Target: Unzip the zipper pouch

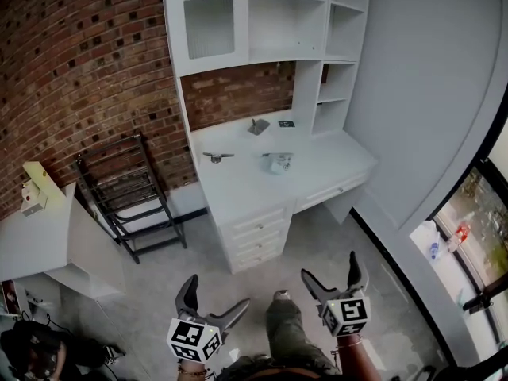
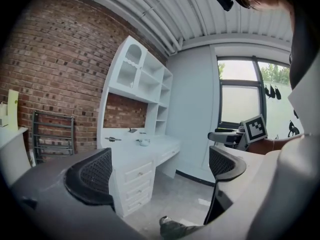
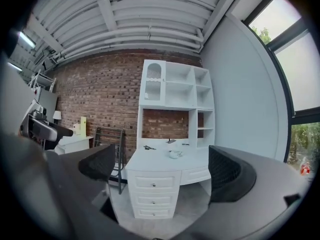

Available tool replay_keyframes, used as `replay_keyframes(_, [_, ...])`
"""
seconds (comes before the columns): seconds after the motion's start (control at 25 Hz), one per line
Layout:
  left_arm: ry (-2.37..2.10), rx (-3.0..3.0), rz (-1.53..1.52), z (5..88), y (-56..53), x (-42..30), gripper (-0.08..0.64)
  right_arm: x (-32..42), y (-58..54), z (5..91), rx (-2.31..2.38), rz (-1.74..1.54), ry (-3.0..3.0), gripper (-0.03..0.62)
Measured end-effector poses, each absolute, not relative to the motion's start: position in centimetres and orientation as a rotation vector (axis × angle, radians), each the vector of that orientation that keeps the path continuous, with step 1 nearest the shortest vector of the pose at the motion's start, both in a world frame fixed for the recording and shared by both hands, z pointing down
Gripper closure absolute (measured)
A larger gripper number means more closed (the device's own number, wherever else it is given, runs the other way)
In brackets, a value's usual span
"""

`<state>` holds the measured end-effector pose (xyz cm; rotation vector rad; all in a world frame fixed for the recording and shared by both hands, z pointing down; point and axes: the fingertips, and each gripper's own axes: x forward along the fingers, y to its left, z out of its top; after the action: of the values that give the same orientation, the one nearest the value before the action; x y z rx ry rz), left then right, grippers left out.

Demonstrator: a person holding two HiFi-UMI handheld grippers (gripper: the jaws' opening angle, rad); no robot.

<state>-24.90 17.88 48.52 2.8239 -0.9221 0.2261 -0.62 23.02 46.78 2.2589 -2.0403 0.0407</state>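
Observation:
A small pale zipper pouch [image 1: 279, 163] lies on the white desk [image 1: 238, 189], far ahead of me; it also shows as a little lump, the pouch [image 3: 175, 154] and the pouch [image 2: 144, 142], in both gripper views. My left gripper [image 1: 213, 302] hangs low over the floor, open and empty. My right gripper [image 1: 336, 280] is beside it, also open with nothing between its jaws. Both are well short of the desk.
A dark clip-like object [image 1: 217, 157] and a grey object [image 1: 258, 127] lie on the desk. White drawers [image 1: 258, 240] sit below, shelves [image 1: 270, 14] above. A black metal rack [image 1: 127, 193] stands at the brick wall, a white cabinet [image 1: 48, 244] at left. My leg [image 1: 284, 336] shows below.

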Motion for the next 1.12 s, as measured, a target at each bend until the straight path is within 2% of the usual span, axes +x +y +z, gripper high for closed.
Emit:
replay_keyframes(0.24, [-1.007, 2.776, 0.236, 48.7, 12.5, -23.1, -0.009, 2.0, 16.3, 46.1, 2.24, 0.071, -2.139, 0.028])
replay_keyframes(1.12, [-1.101, 2.772, 0.123, 46.9, -10.8, -7.9, -0.008, 17.1, -8.5, 48.0, 2.121, 0.222, -2.206, 0.028])
